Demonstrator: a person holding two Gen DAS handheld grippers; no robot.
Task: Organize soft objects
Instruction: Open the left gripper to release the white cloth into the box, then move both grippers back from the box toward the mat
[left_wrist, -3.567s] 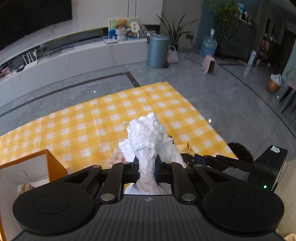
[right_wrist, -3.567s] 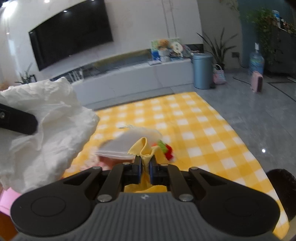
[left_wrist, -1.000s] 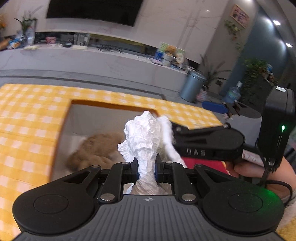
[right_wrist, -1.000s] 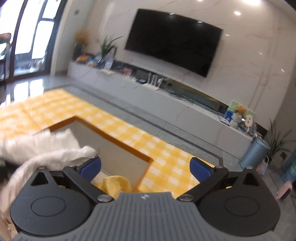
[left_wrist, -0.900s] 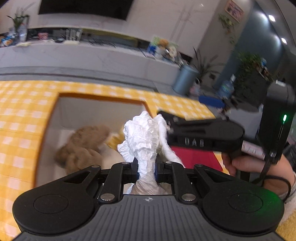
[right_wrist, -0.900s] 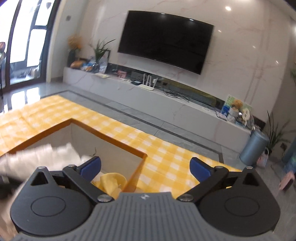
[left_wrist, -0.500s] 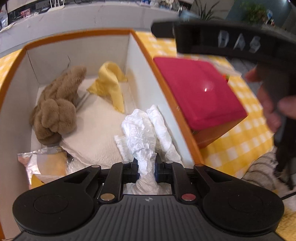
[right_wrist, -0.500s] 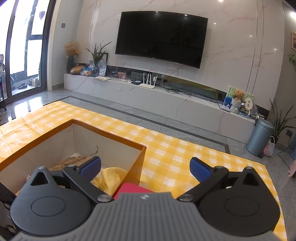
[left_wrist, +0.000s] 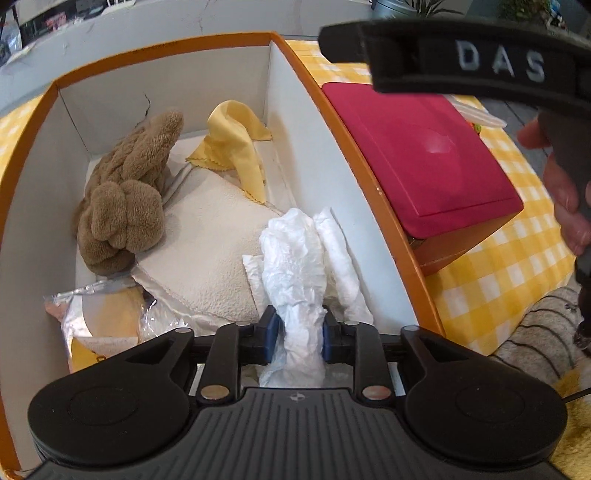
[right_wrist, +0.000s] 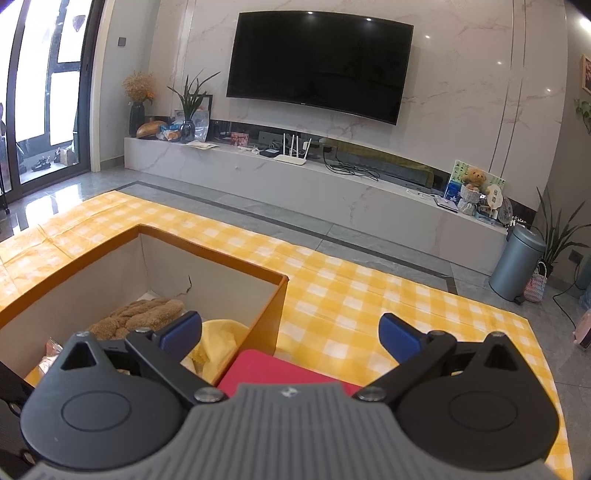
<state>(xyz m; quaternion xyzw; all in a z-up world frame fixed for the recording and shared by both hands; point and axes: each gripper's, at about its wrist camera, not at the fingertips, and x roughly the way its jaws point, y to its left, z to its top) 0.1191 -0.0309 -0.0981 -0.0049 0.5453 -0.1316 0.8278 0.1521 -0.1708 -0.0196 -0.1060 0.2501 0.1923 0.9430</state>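
A crumpled white tissue (left_wrist: 295, 266) is pinched between the fingers of the left gripper (left_wrist: 297, 334) at lower centre of the left wrist view, held inside the orange-rimmed box (left_wrist: 354, 173). A brown plush (left_wrist: 122, 195) is seen at left in the box, a yellow cloth (left_wrist: 236, 151) toward the top, a cream towel (left_wrist: 207, 254) beneath. In the right wrist view, the right gripper (right_wrist: 290, 332) is spread wide and holds nothing, above a red lid (right_wrist: 280, 373).

Plush toy (left_wrist: 122, 192) and cloth (left_wrist: 236, 147) in box (left_wrist: 369, 206) — lid (left_wrist: 417, 155) right.
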